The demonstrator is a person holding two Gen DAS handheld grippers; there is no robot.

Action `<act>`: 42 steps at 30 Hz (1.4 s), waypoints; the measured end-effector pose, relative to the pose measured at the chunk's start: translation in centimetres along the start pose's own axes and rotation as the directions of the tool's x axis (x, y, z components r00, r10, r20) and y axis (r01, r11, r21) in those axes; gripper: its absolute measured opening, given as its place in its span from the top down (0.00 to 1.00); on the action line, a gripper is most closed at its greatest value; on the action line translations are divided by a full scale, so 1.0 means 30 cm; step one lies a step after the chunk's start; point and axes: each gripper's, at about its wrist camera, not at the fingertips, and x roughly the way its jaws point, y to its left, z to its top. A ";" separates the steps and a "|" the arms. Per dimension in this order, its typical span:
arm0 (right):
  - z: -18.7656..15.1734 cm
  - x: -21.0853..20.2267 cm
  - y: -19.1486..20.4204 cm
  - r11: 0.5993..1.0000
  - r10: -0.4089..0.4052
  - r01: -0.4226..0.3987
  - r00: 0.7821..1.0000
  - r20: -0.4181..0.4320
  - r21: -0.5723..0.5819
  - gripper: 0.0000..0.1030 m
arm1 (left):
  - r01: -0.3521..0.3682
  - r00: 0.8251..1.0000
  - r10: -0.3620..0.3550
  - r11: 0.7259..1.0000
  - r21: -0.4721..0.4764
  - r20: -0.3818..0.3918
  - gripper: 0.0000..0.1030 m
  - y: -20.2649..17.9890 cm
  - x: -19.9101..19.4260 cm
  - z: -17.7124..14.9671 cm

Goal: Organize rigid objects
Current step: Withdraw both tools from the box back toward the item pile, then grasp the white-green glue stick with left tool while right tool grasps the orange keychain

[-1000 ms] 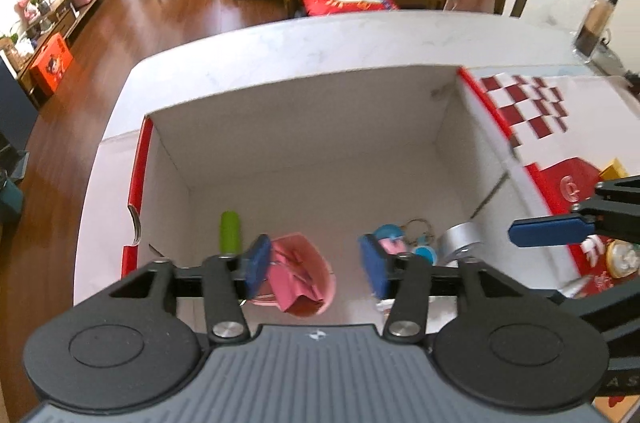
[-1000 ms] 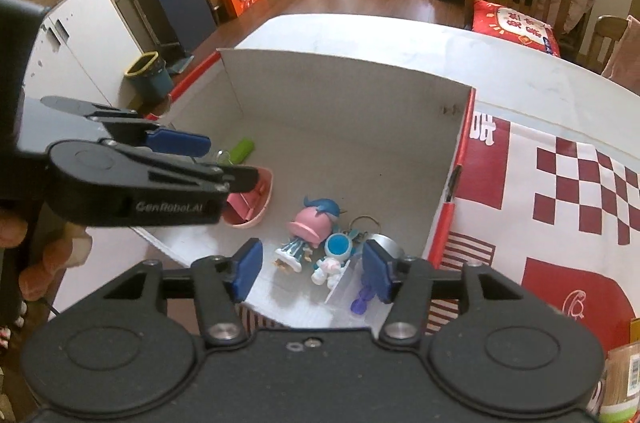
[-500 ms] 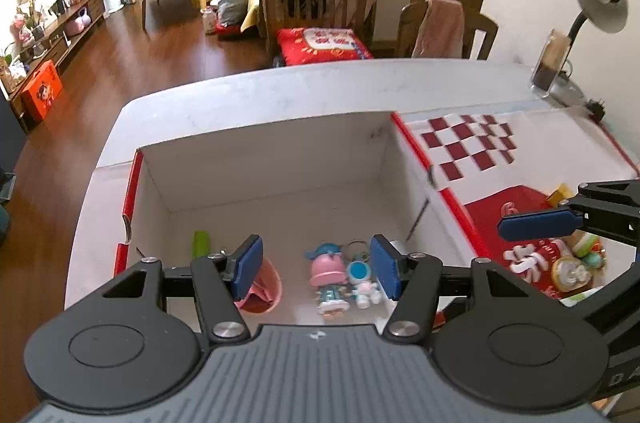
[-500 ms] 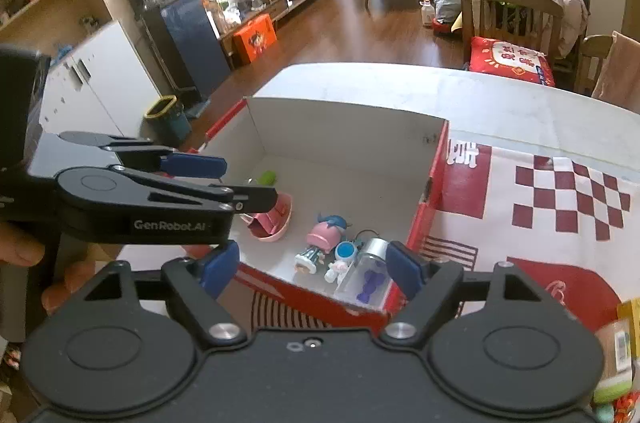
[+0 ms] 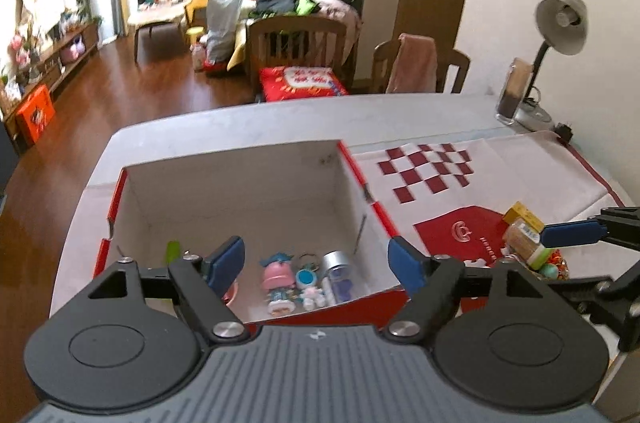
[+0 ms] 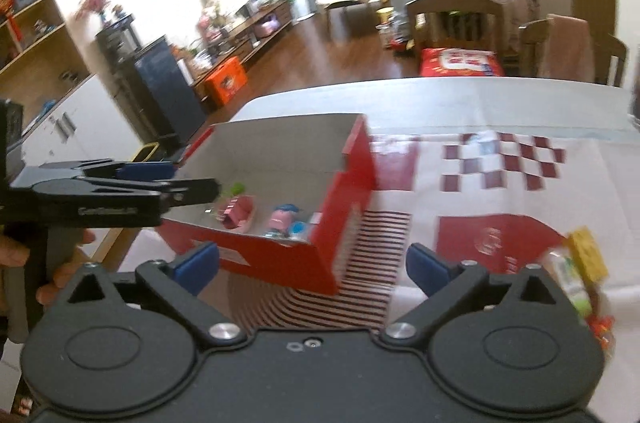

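one red box [image 5: 384, 219] (five toys inside), two empty, spread grippers [image 5: 318, 261]

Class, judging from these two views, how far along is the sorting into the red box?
Done: a pink-hatted figurine, a capped vial and a pink dish lie in the box. In hand: nothing; the left gripper and right gripper have just opened. Left: the pile on the cloth.

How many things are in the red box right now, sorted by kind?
Toy figures: 2, a pink-hatted figure and a small blue-and-white figure
Clear bottle with silver cap: 1
Pink dish: 1
Green stick: 1
Total in the red box: 5, plus a key ring lying by the figures.
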 end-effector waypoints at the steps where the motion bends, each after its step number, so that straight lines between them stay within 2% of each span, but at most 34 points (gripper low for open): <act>1: -0.015 -0.019 -0.021 1.000 -0.018 0.018 1.000 0.014 0.010 0.01 | 0.004 1.000 -0.004 1.000 0.008 0.007 0.23 -0.015 -0.004 -0.005; 8: -0.138 -0.113 -0.144 0.992 -0.123 0.121 0.991 0.056 0.039 0.01 | 0.055 0.998 -0.055 0.998 0.039 0.019 0.23 -0.129 0.022 -0.046; 11: -0.183 -0.141 -0.192 0.985 -0.171 0.168 0.984 0.057 0.048 0.01 | 0.094 0.995 -0.095 0.994 0.058 0.016 0.19 -0.184 0.043 -0.066; 15: -0.238 -0.186 -0.266 0.976 -0.210 0.207 0.977 0.046 0.076 0.01 | 0.153 0.988 -0.154 0.984 0.095 0.008 0.19 -0.272 0.079 -0.096; 23: -0.307 -0.226 -0.411 0.945 -0.296 0.291 0.955 0.013 0.145 0.00 | 0.224 0.975 -0.223 0.963 0.153 -0.024 0.19 -0.420 0.167 -0.157; 28: -0.329 -0.208 -0.499 0.935 -0.335 0.335 0.942 -0.018 0.114 0.01 | 0.275 0.961 -0.269 0.936 0.219 -0.057 0.19 -0.511 0.215 -0.194; 32: -0.339 -0.194 -0.580 0.929 -0.340 0.342 0.940 -0.043 0.138 0.01 | 0.309 0.951 -0.295 0.911 0.272 -0.089 0.19 -0.589 0.259 -0.221; 42: -0.354 -0.090 -0.722 0.918 -0.379 0.389 0.919 -0.111 0.084 0.05 | 0.327 0.944 -0.281 0.858 0.396 -0.171 0.19 -0.744 0.381 -0.288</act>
